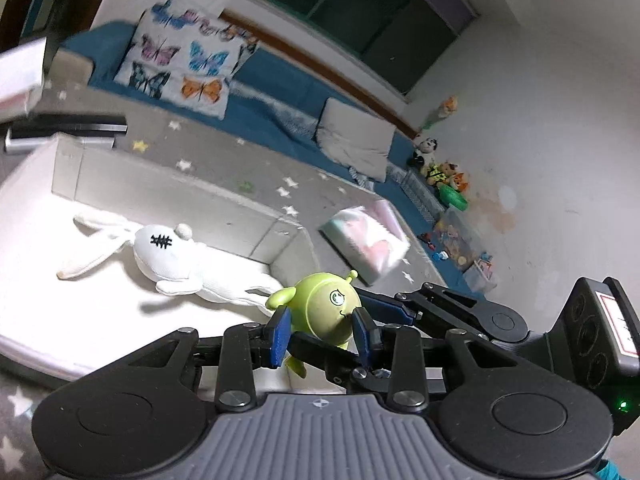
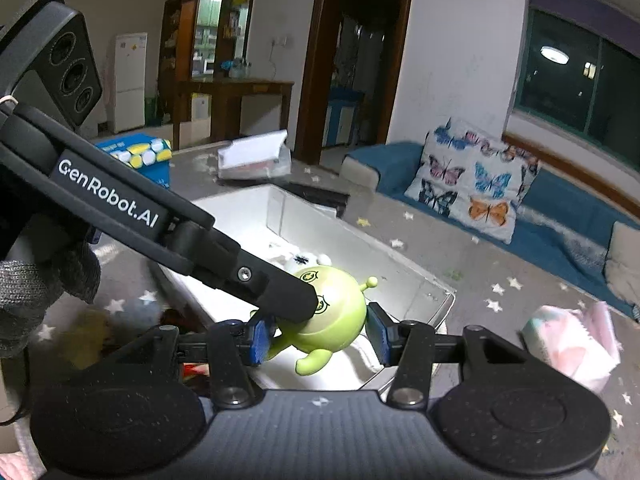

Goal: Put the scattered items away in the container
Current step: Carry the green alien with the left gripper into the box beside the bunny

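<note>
A: Item: green alien toy [image 1: 328,308]. Location?

B: Held in the air over the near corner of the white container [image 1: 160,184], above its bright floor. Not yet resting on anything.

A: Holder?

B: Left gripper [image 1: 320,332], blue pads pressed to both sides of the round body, clamped on it. Right gripper [image 2: 318,338] set astride the same toy, pads just beside body and arm; contact on that side impossible to confirm.

A: Contents already inside?

B: One white plush rabbit [image 1: 168,252], lying flat along the far wall, near the toy's drop spot.

A: Handling notes for the release?

B: Probably best lowered well inside the rim before opening, since a round, smooth body seems likely to roll. Aim for bare floor beside the rabbit, not on top. Advisable to clear one gripper first, so two sets of fingers do not tangle. Then open wide and lift straight up.

A: Remaining outside?

B: Pastel packet [image 1: 368,240] on the star mat [image 1: 224,160].
</note>
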`<state>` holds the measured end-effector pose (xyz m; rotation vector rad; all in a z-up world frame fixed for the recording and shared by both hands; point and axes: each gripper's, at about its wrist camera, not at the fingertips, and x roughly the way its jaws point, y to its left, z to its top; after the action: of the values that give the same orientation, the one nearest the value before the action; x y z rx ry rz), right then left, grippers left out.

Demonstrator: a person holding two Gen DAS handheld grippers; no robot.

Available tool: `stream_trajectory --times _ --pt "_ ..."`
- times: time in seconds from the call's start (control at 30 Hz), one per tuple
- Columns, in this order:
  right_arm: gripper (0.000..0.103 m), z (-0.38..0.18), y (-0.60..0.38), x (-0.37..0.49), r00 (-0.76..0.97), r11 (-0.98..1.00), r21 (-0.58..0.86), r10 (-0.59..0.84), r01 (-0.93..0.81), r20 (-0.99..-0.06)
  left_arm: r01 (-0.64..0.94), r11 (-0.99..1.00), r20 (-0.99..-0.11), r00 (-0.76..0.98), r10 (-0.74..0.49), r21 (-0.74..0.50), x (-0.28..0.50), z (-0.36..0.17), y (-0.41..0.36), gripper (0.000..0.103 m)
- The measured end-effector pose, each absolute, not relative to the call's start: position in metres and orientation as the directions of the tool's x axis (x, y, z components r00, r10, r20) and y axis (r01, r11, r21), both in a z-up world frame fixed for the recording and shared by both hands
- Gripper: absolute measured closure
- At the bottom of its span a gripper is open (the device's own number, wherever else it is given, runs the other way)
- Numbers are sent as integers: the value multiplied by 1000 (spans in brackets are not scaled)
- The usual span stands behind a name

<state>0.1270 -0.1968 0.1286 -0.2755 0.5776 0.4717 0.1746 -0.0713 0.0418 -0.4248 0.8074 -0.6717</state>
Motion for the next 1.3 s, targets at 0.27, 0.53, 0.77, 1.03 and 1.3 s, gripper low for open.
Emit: stream_trajectory --times 0.27,0.53,0.77,1.03,1.3 --pt "54 101 -199 168 663 829 -123 336 -545 -669 298 703 -546 463 -698 -646 211 11 -72 67" --pt "54 89 -193 186 625 804 -155 309 -574 -717 258 686 -549 441 -710 -680 226 -6 -71 67" --pt "54 82 -186 198 602 790 -168 291 -589 -743 233 684 -554 436 -709 -692 231 -13 -70 67" --pt "53 81 -189 196 606 798 -157 297 -582 -738 231 685 -560 428 -709 -691 231 -16 -71 67" --pt "53 82 -191 192 622 805 -159 299 -571 -724 232 683 -560 423 -712 -693 230 -15 -73 67"
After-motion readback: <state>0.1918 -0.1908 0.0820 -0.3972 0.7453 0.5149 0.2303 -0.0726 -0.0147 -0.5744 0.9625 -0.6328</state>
